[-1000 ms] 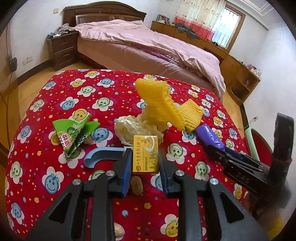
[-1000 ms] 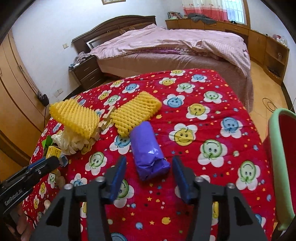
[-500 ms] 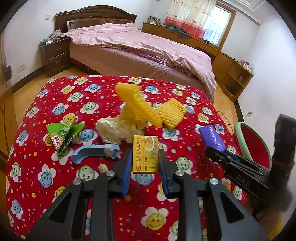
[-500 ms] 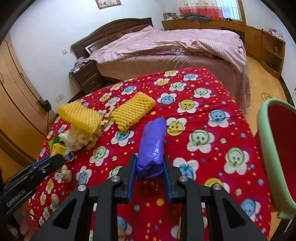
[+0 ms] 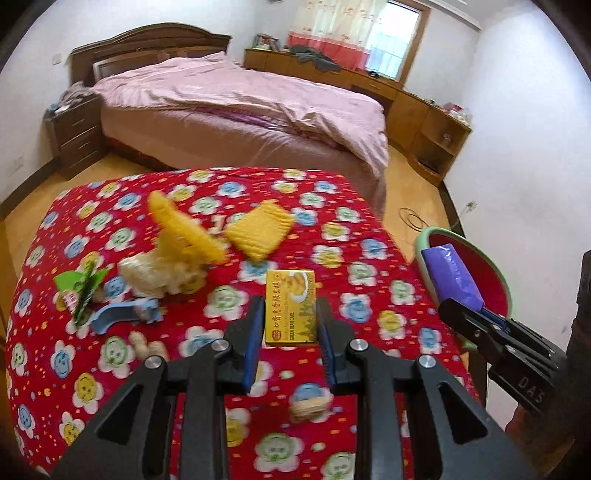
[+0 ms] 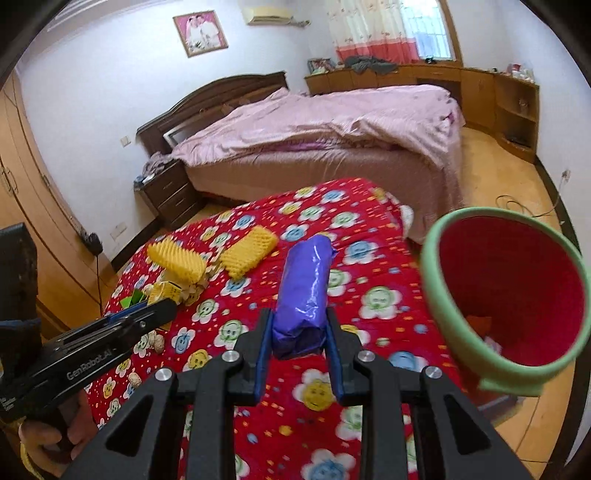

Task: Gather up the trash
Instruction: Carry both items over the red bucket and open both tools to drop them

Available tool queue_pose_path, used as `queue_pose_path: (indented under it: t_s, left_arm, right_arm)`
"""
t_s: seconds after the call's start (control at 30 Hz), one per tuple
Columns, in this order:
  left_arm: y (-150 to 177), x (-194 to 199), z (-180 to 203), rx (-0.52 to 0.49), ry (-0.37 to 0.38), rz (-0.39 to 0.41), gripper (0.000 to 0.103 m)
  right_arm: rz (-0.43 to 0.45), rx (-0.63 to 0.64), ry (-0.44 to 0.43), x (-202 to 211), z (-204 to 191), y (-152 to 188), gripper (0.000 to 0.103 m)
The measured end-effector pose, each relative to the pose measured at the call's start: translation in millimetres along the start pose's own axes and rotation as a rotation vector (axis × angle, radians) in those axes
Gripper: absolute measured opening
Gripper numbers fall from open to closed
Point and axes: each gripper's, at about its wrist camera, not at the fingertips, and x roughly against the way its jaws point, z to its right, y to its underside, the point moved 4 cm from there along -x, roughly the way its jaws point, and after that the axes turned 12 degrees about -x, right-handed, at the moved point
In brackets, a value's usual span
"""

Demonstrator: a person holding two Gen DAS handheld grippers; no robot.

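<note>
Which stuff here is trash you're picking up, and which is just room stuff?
Trash job: yellow box in left gripper; purple packet in right gripper; red bin; yellow foam nets; green wrapper; peanut shells.

Just there: bed; nightstand; wall picture.

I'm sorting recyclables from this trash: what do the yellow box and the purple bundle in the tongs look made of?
The yellow box looks like thin printed cardboard, slightly glossy, with flat faces and crisp edges. The purple bundle looks like shiny plastic film, crinkled with bright highlights; what it wraps is hidden.
</note>
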Motion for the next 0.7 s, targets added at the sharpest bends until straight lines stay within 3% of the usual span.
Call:
queue_pose_path:
  t_s: [0.43, 0.7]
  left_arm:
    - [-33.5, -10.8, 95.5, -0.149, 0.106, 0.018, 0.028]
    - [-44.6, -39.2, 154.1, -0.219, 0.175, -0.008, 0.028]
  right_arm:
    - [0.112, -0.098, 0.098, 56.5, 79.7, -22.8, 0.029]
    - [0.13, -0.169, 0.157, 66.9, 134.3, -30.1, 0.029]
